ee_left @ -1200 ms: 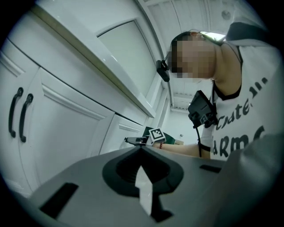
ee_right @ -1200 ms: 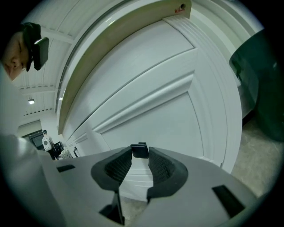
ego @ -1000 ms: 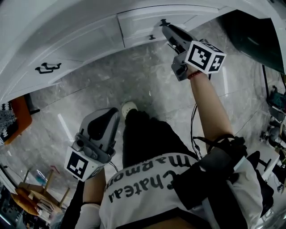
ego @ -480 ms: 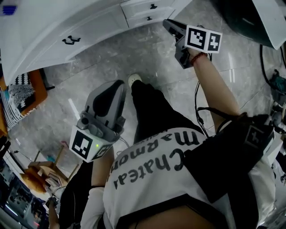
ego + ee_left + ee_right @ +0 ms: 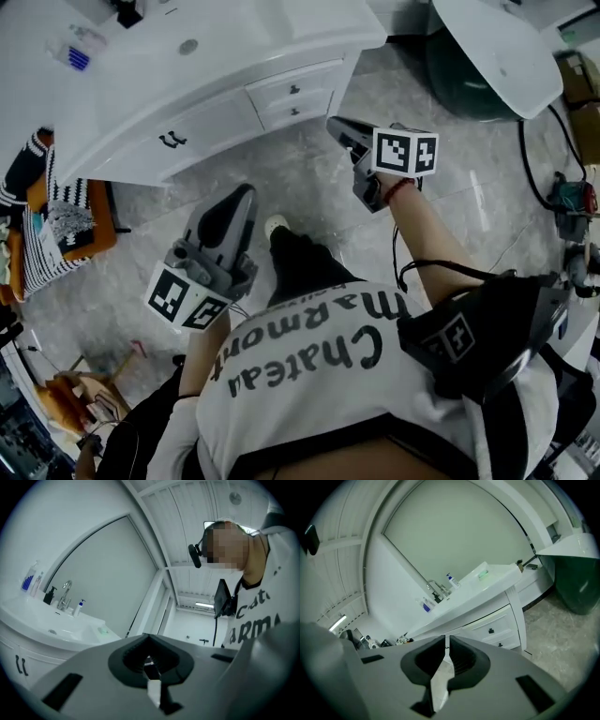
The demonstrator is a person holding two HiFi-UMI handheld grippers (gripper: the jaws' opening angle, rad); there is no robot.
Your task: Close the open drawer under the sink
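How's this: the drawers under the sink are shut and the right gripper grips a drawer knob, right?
Not the grip. The right gripper hangs clear of the drawers. Its jaws have just been closing with nothing between them, as the right gripper view shows. The drawers are shut.

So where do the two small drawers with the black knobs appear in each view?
Head view: drawers at the top centre, under the white sink counter.
Left gripper view: not in it; the white sink counter shows at lower left.
Right gripper view: right of centre, below the white sink counter.
Shared landmark: the white sink counter.
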